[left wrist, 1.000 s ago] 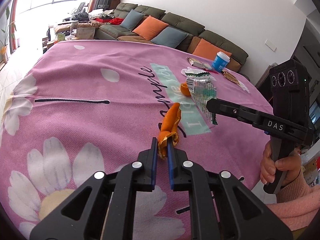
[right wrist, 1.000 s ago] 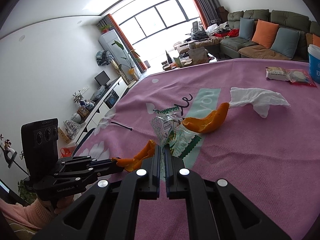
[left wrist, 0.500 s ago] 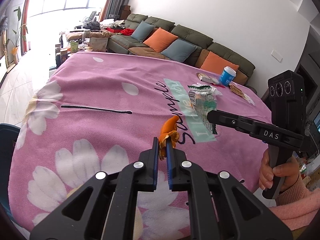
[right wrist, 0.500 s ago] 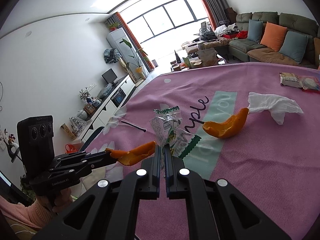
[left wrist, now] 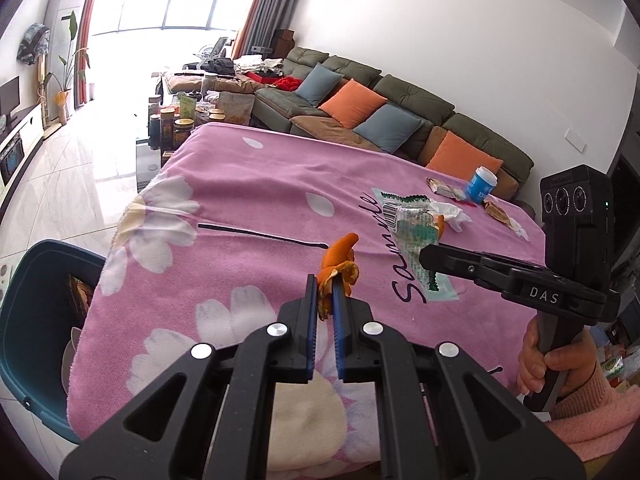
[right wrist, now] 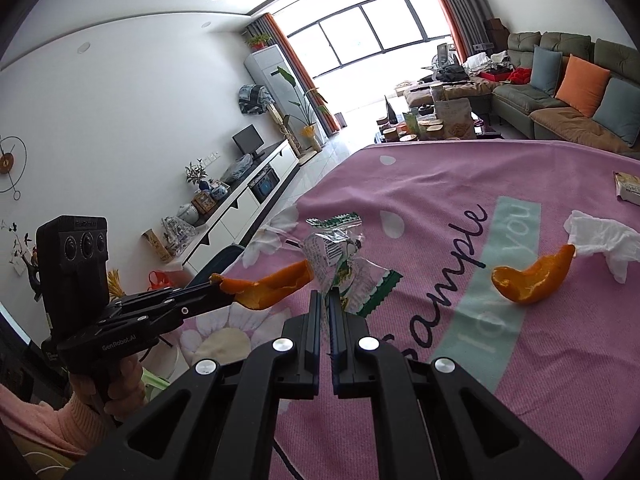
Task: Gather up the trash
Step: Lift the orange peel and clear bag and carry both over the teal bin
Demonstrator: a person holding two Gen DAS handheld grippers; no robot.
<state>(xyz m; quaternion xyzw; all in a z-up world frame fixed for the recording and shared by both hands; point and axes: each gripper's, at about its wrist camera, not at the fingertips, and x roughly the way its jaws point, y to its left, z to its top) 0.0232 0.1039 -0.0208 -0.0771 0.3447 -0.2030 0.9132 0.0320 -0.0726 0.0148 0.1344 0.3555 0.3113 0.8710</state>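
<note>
My left gripper (left wrist: pixel 325 286) is shut on a curled orange peel (left wrist: pixel 339 262), held above the pink flowered blanket (left wrist: pixel 256 200). The same peel (right wrist: pixel 272 286) shows in the right wrist view at the tip of the left gripper (right wrist: pixel 214 280). My right gripper (right wrist: pixel 325 298) is shut on a clear plastic wrapper with green print (right wrist: pixel 340 256), also lifted off the blanket; in the left wrist view that wrapper (left wrist: pixel 412 226) hangs from the right gripper (left wrist: pixel 424 254). A second orange peel (right wrist: pixel 532 278) and a crumpled white tissue (right wrist: pixel 600 240) lie on the blanket.
A dark blue bin (left wrist: pixel 38 320) stands on the floor at the blanket's left edge. A blue paper cup (left wrist: pixel 482 186) and snack packets (left wrist: pixel 442 188) lie at the far side. A green sofa with cushions (left wrist: pixel 400 116) runs behind. A hand in a pink sleeve (left wrist: pixel 560 364) grips the right handle.
Both grippers have pulled back and swung left with their loads, away from the middle of the blanket. The blue bin has come into the left wrist view.
</note>
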